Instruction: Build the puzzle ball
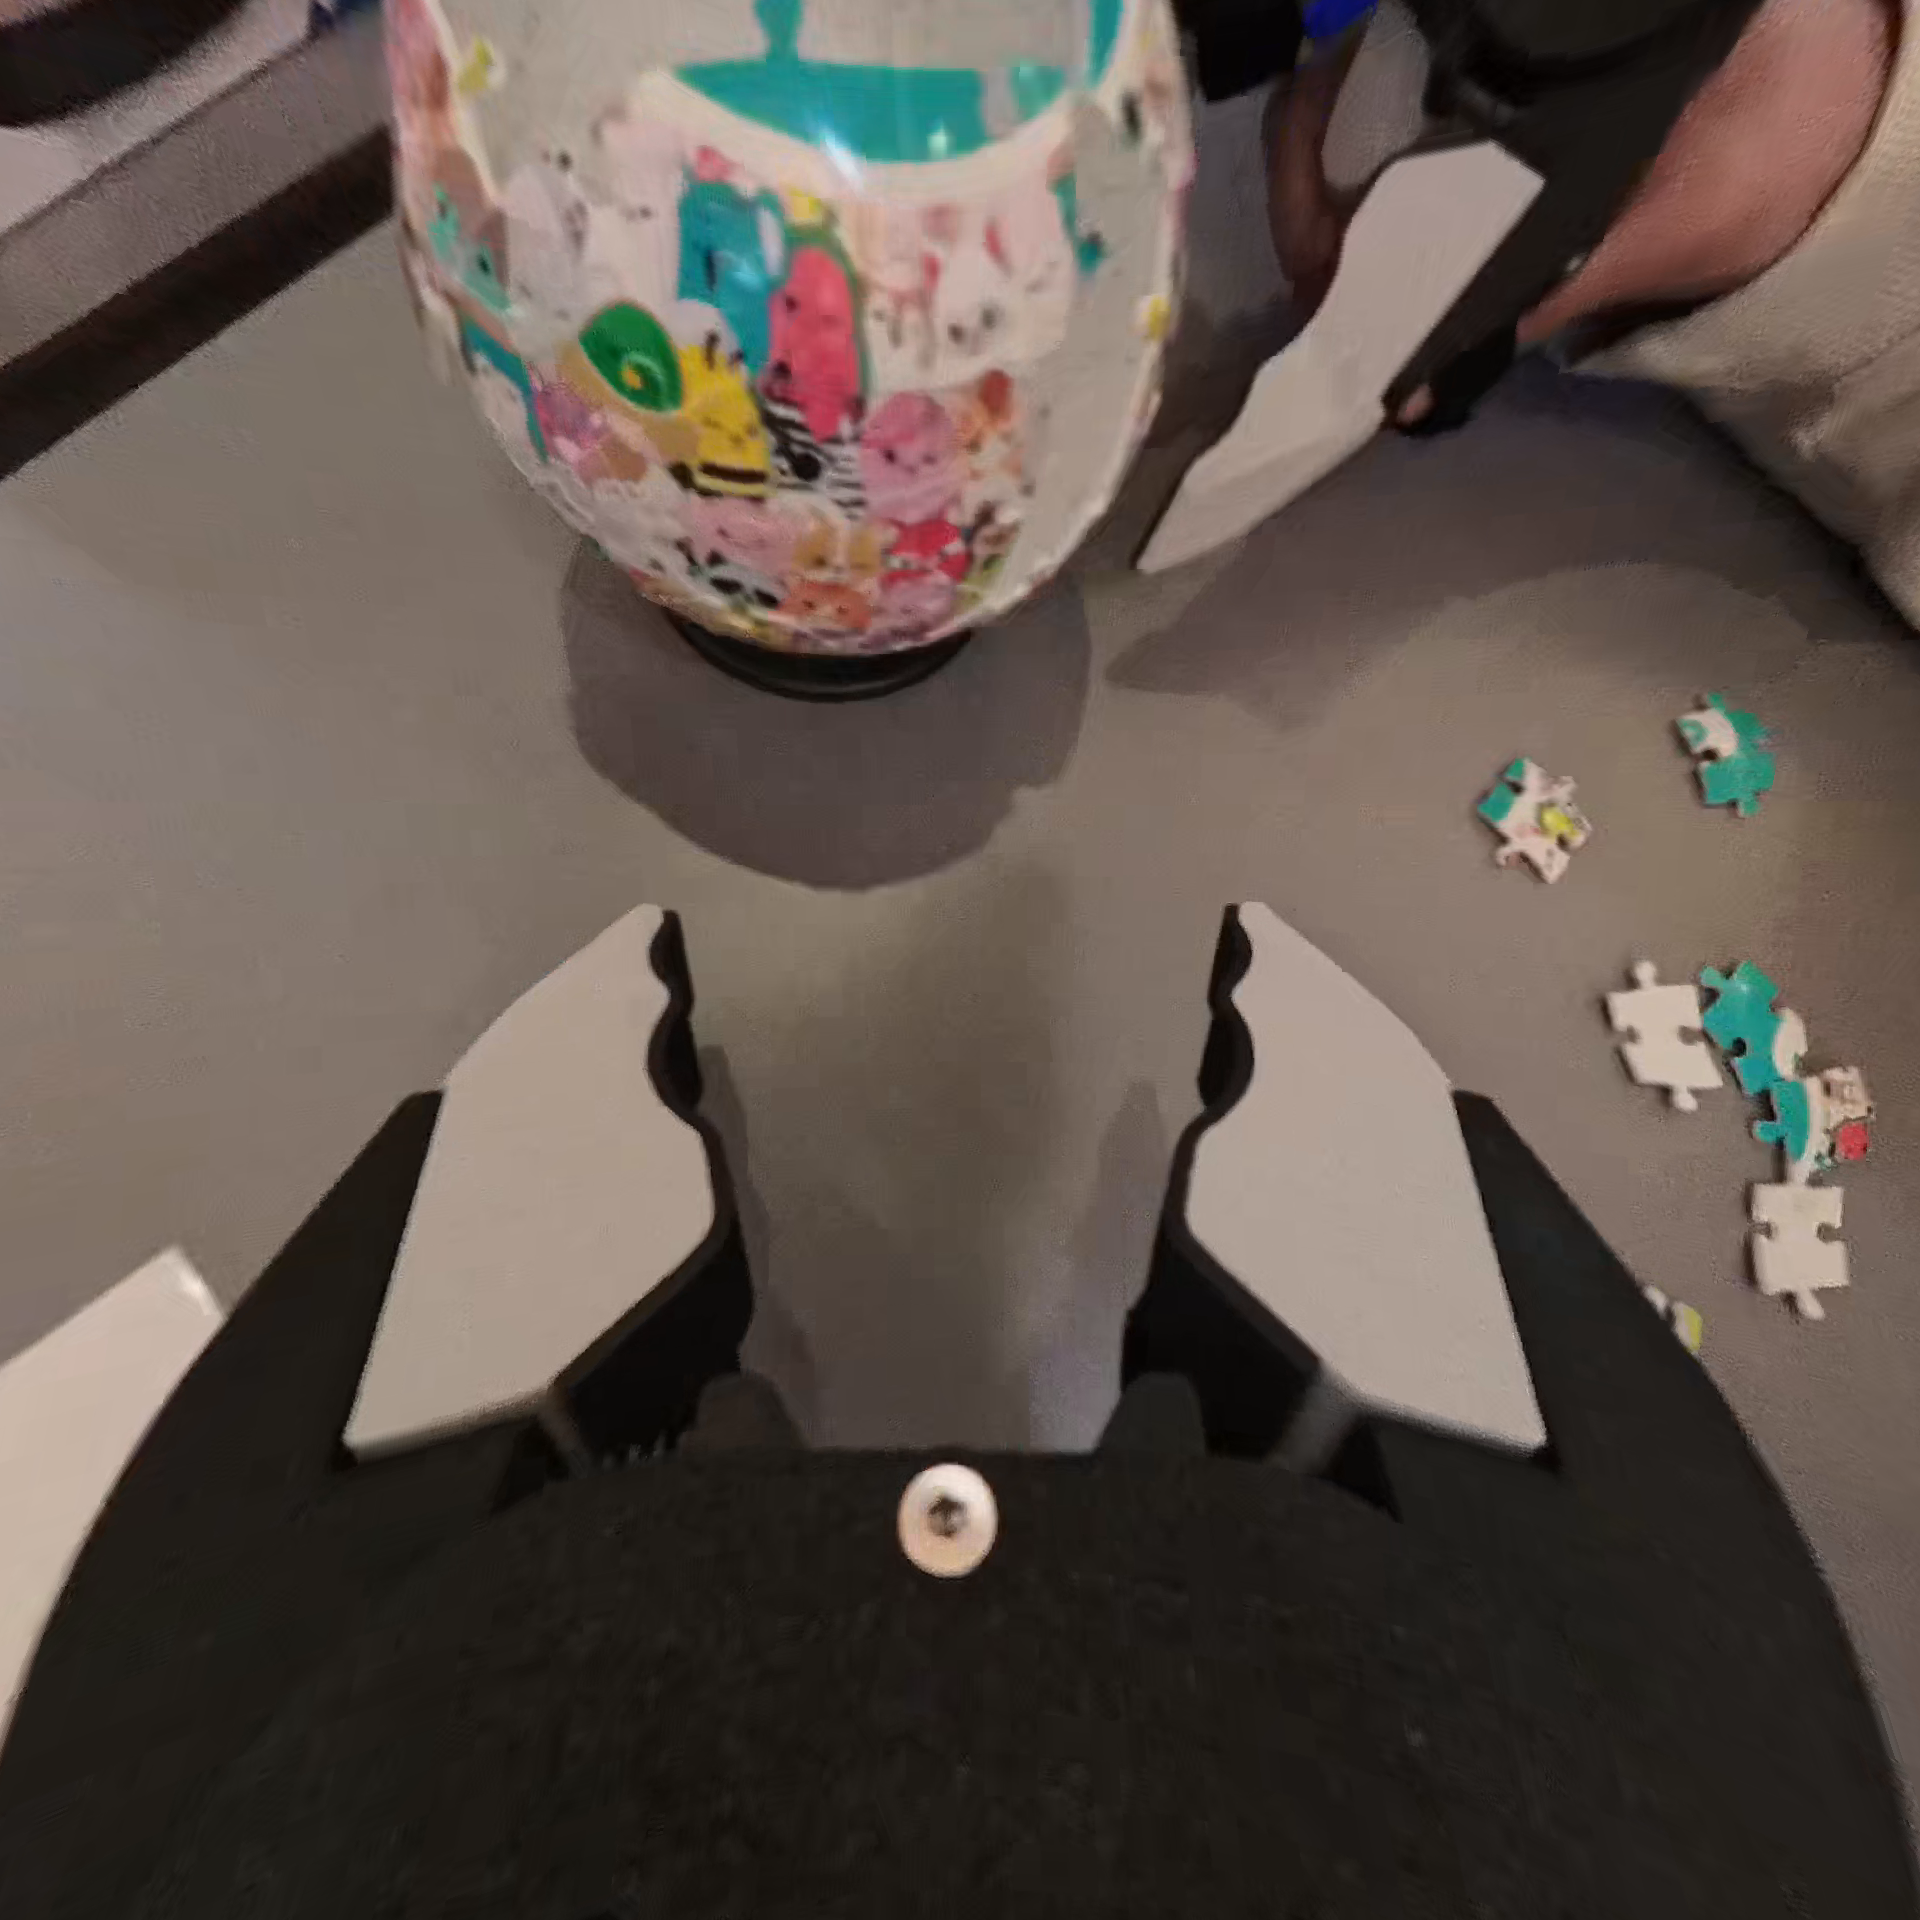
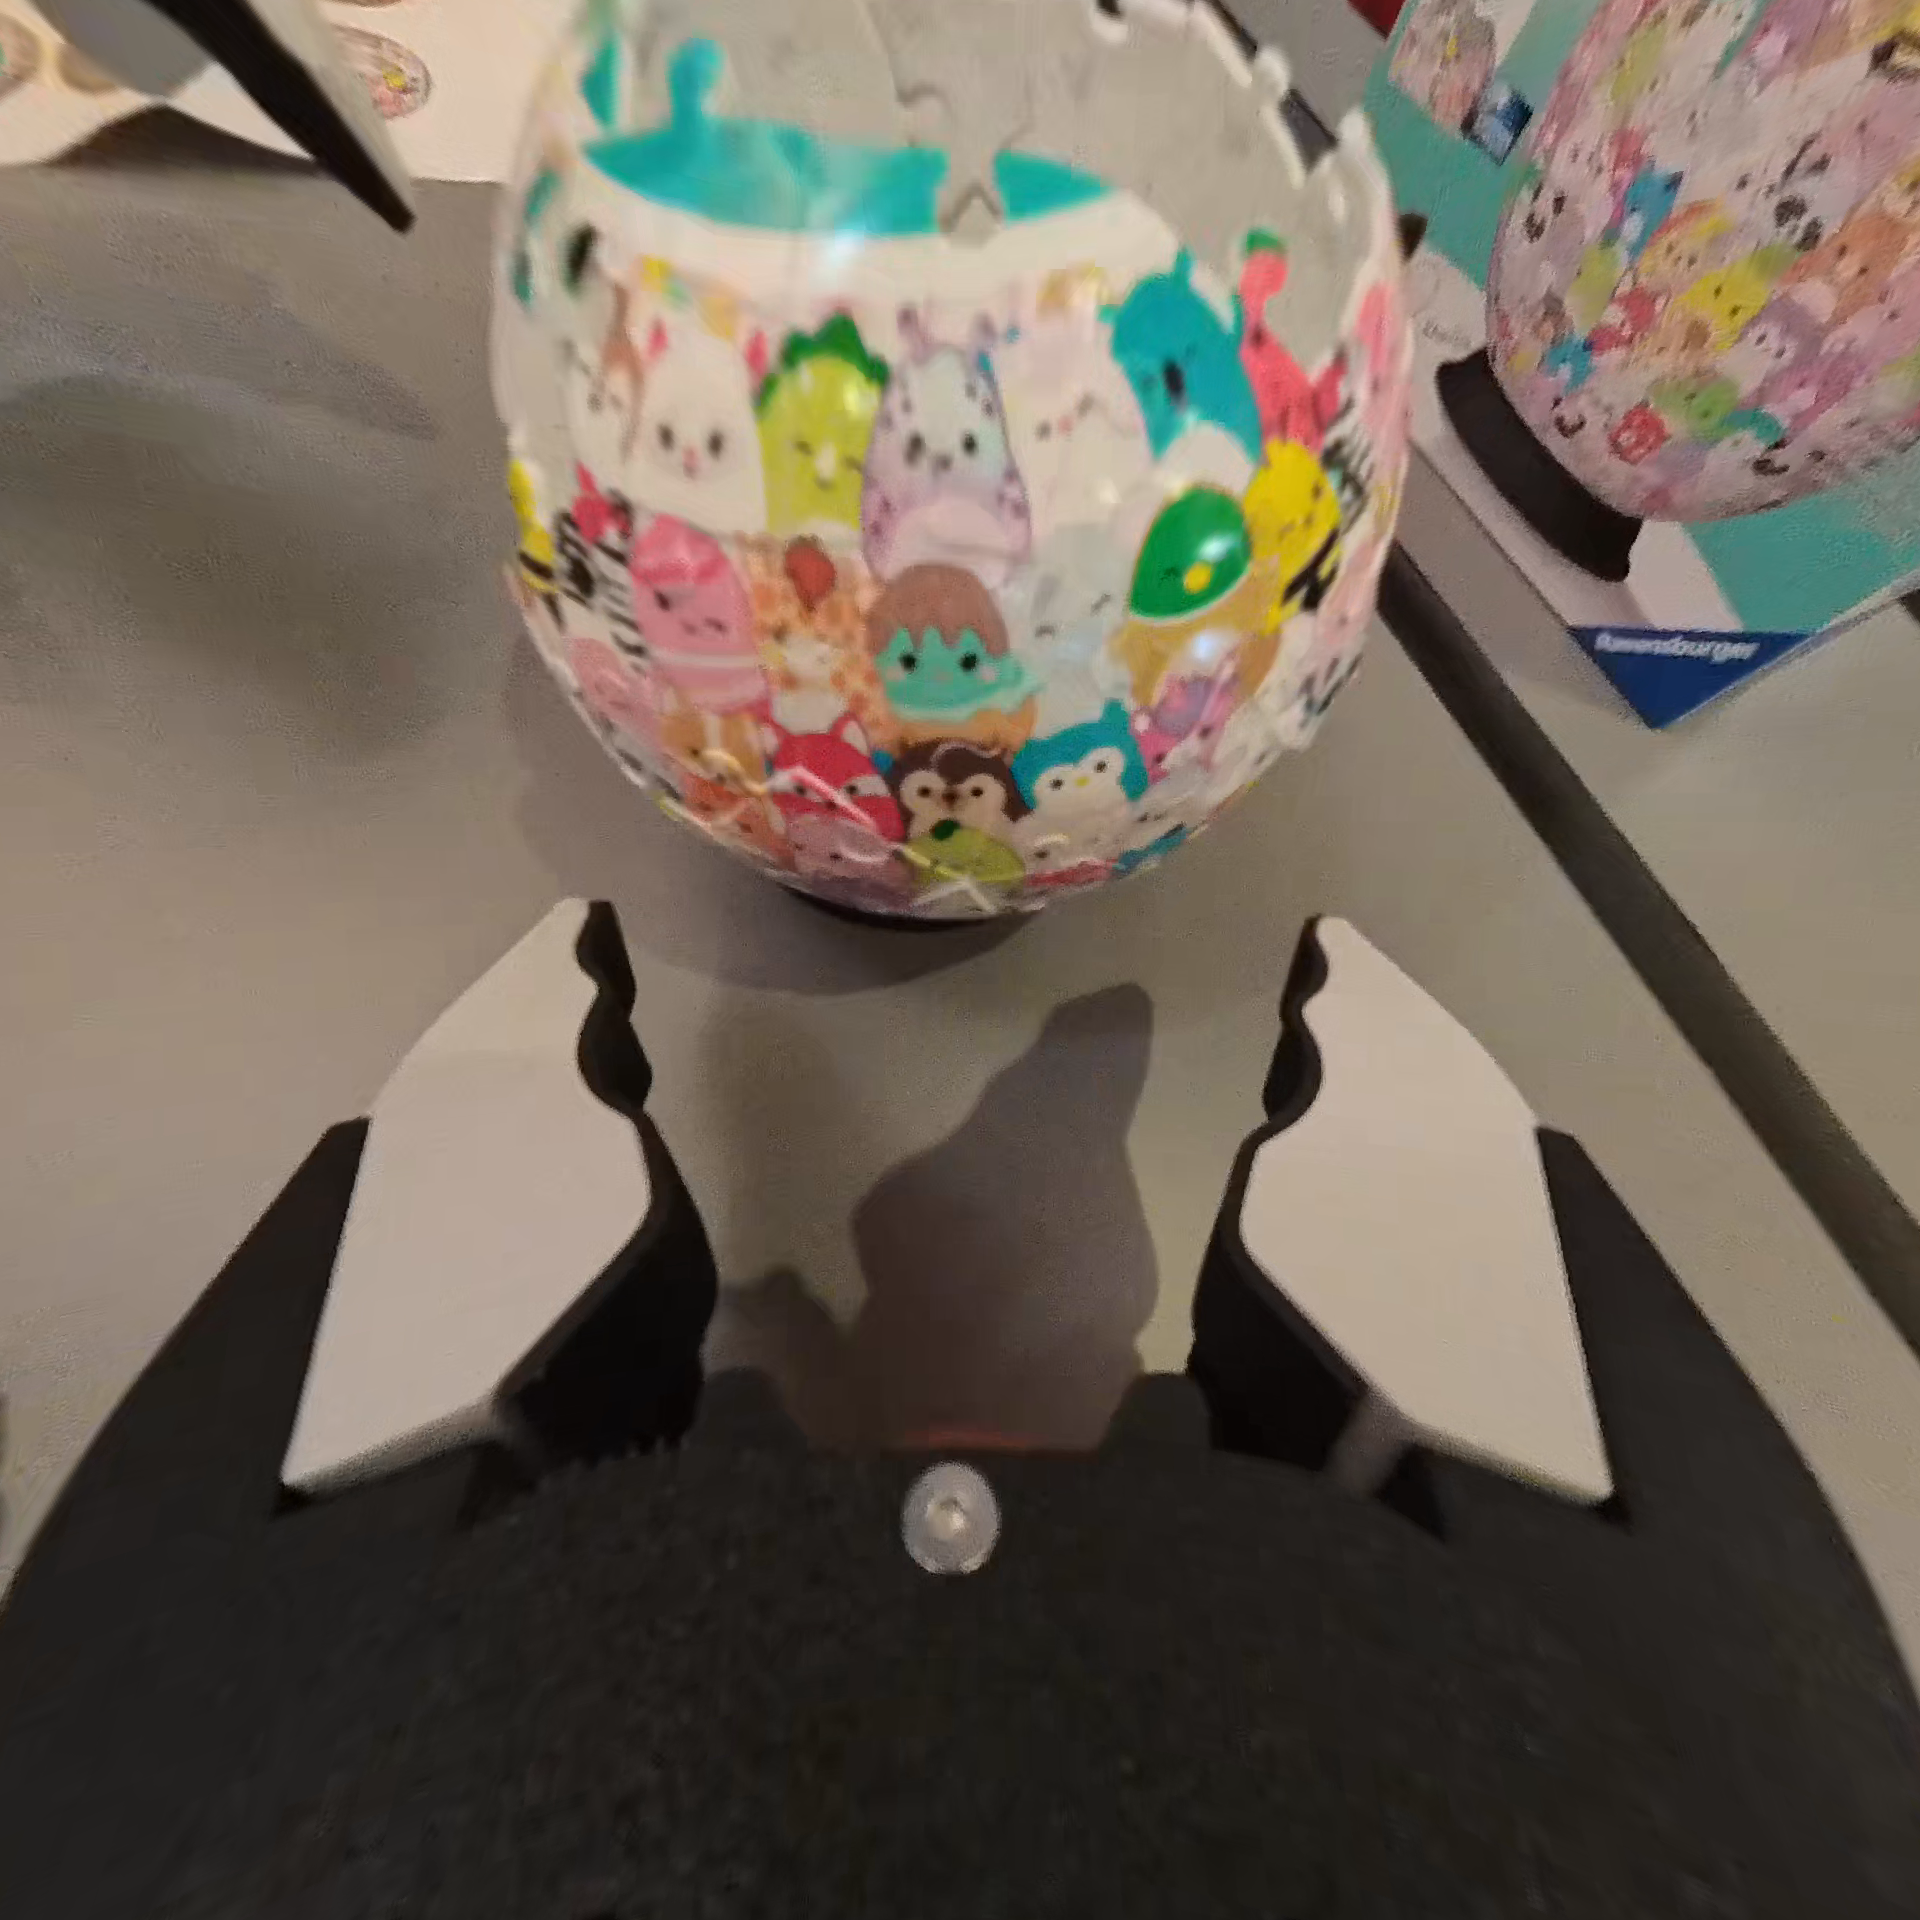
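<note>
The colourful puzzle ball (image 1: 790, 343) stands on a black ring base (image 1: 821, 665) on the grey table, its top open with teal pieces at the rim. It also shows in the right wrist view (image 2: 935, 540). My left gripper (image 1: 951, 925) is open and empty, well short of the ball. My right gripper (image 2: 951, 935) is open and empty, its tips close in front of the ball's base. The right gripper also shows in the left wrist view (image 1: 1340, 364), just right of the ball. Several loose pieces (image 1: 1756, 1070) lie on the table to the right.
The puzzle box (image 2: 1662, 364) with a picture of the finished ball lies right of a dark table seam (image 2: 1621, 831). A white sheet (image 1: 94, 1382) lies at the left. A person's hand (image 1: 1704, 187) and beige sleeve (image 1: 1808, 416) are at the upper right.
</note>
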